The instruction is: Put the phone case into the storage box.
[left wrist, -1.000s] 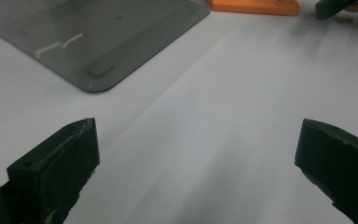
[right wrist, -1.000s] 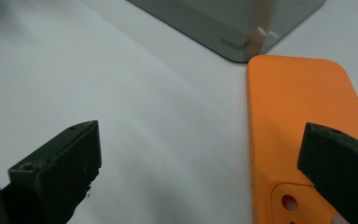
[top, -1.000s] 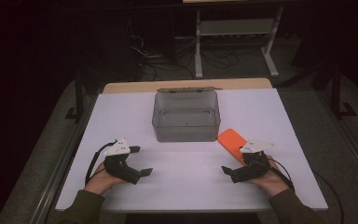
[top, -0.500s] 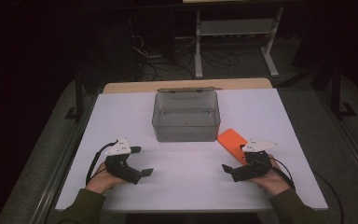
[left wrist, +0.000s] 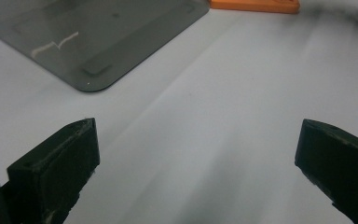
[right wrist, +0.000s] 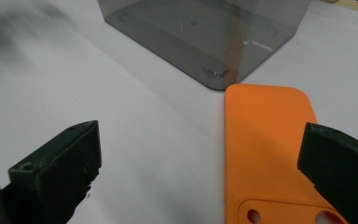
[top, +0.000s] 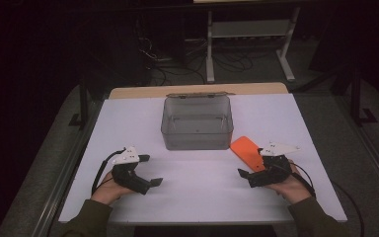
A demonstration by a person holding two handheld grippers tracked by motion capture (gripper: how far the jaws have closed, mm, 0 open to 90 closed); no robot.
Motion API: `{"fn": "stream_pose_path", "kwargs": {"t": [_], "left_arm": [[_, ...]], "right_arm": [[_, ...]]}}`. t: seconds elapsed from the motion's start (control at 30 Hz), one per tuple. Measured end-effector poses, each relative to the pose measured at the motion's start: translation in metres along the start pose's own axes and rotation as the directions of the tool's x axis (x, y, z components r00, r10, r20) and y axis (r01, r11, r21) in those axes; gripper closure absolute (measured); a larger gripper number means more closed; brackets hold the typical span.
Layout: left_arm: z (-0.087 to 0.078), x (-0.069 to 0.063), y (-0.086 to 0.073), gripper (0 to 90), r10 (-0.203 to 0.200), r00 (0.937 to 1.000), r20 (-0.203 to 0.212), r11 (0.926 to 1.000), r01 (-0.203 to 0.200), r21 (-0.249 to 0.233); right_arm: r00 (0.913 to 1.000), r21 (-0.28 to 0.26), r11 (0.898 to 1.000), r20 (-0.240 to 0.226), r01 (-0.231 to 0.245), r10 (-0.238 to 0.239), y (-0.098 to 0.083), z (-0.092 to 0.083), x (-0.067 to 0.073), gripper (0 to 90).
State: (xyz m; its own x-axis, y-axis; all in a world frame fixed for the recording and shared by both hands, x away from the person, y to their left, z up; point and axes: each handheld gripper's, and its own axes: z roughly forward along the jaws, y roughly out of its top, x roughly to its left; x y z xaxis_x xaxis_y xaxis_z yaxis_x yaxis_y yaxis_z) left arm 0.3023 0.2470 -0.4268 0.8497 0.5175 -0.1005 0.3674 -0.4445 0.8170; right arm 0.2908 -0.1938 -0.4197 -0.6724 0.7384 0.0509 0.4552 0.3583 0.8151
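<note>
Orange phone case (top: 247,152): a flat, soft-looking rectangular shell with rounded corners, lying flat on the white table (top: 197,197). Round camera cut-outs pierce the end farthest from the clear grey box (top: 197,123), as the right gripper view (right wrist: 266,154) shows. The case lies at a slant, just beside the box's near right corner; whether the two touch cannot be told. The box is transparent, open-topped, upright and empty.

Left gripper (top: 150,170) sits low at the lower left of the high view, jaws spread wide. Right gripper (top: 249,169) mirrors it at lower right, jaws wide apart too.
</note>
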Motion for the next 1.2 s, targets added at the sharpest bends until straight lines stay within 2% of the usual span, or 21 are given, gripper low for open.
{"fn": "stream_pose_path", "kwargs": {"t": [0.17,0.73,1.2], "left_arm": [[0.0,-0.001,0.0,0.0,0.003,1.0,0.002,1.0,-0.003,0.003],[0.0,0.0,0.001,0.0,-0.002,1.0,0.006,1.0,0.002,-0.007],[-0.001,0.0,0.002,0.0,-0.008,1.0,-0.001,0.9999,0.008,-0.012]], "right_arm": [[1.0,-0.01,1.0,0.004,-0.008,0.008,0.003,-0.002,-0.004,0.0],[0.9994,0.012,1.0,0.035,0.003,-0.004,0.013,-0.004,-0.014,0.0],[0.9994,0.021,1.0,0.033,-0.01,0.009,0.024,-0.001,-0.027,0.0]]}}
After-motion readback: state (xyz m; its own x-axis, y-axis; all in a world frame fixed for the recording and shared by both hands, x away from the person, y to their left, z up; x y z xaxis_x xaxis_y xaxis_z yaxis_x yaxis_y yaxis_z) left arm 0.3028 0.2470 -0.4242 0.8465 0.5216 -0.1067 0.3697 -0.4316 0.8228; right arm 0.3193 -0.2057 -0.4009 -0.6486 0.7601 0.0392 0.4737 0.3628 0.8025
